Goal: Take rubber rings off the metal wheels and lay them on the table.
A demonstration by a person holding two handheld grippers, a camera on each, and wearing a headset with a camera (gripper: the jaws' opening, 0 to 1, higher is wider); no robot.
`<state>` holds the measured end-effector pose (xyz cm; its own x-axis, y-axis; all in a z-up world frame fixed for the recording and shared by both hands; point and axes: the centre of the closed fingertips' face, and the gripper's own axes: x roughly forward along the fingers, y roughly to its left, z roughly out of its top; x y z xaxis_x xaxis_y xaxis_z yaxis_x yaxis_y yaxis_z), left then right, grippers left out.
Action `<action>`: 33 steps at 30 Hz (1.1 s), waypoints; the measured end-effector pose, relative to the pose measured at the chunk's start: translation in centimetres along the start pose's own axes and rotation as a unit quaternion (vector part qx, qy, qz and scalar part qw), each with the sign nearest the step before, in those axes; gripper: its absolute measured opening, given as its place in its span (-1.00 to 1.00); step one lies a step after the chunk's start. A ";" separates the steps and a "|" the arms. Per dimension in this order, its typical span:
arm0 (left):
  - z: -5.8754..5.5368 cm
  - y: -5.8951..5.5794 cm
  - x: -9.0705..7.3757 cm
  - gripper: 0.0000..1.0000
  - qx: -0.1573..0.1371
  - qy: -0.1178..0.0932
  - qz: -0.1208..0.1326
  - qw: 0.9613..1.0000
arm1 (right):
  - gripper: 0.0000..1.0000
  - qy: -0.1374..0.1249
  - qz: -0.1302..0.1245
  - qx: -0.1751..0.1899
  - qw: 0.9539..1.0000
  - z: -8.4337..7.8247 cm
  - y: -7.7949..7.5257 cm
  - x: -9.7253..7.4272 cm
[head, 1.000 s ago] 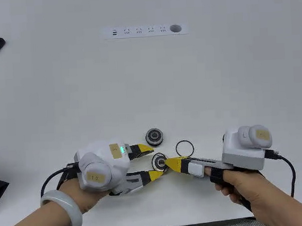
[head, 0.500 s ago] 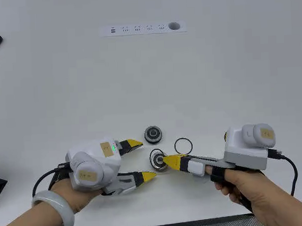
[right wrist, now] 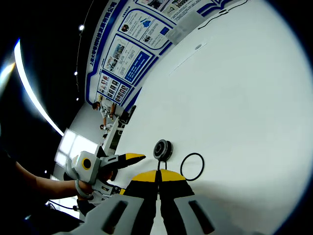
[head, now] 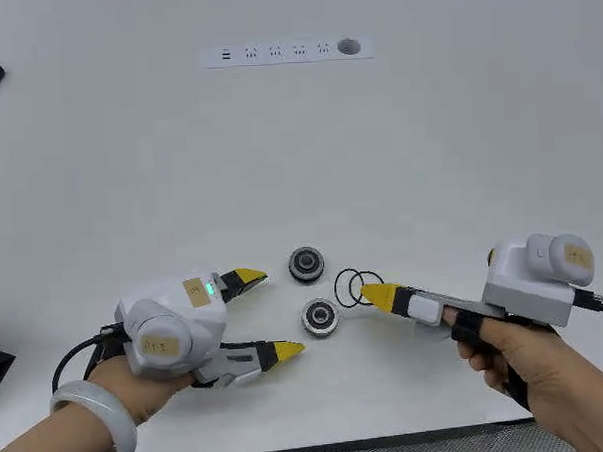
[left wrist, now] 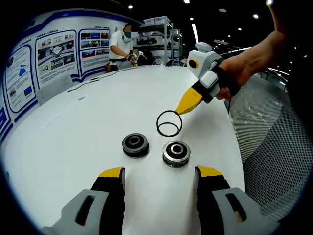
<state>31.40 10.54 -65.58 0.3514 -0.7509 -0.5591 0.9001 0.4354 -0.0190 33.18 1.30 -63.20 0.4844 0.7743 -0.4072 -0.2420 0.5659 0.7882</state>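
Two small metal wheels lie on the white table: the far wheel [head: 306, 264] [left wrist: 135, 144] [right wrist: 163, 149] has a dark rim, the near wheel [head: 319, 316] [left wrist: 176, 152] shows bare metal. My right gripper [head: 370, 295] [right wrist: 157, 175] is shut, and a black rubber ring [head: 347, 284] [left wrist: 169, 123] hangs at its yellow tips, right of the wheels. A second ring [head: 375, 283] [right wrist: 192, 166] lies flat on the table, overlapping the first in the head view. My left gripper [head: 268, 313] [left wrist: 160, 172] is open, left of the wheels and touching neither.
A white power strip [head: 286, 52] lies at the far side of the table. The table's front edge [head: 321, 443] runs just below my hands. In the left gripper view a person [left wrist: 121, 41] stands by shelves and posters beyond the table.
The right gripper has drawn back to the right from the near wheel, with a ring at its tips. The left gripper has pulled back left, off that wheel, and stayed open.
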 end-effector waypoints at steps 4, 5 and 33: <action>-0.1 0.1 0.0 0.19 -0.002 0.001 0.002 1.000 | -0.96 -0.007 -0.012 0.012 1.000 0.1 -0.8 -0.2; -0.1 0.2 0.0 0.19 -0.002 0.001 0.004 1.000 | -0.96 -0.007 -0.017 0.015 1.000 0.1 -1.0 -0.2; 0.3 0.5 0.1 0.12 -0.005 0.000 0.009 1.000 | -0.54 0.052 -0.088 -0.137 0.985 -0.6 -3.1 -0.4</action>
<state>31.96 10.53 -65.34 0.3671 -0.7431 -0.5594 0.8914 0.4530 -0.0167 33.28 -0.56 -65.74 0.4540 0.6745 -0.5821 -0.3863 0.7378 0.5535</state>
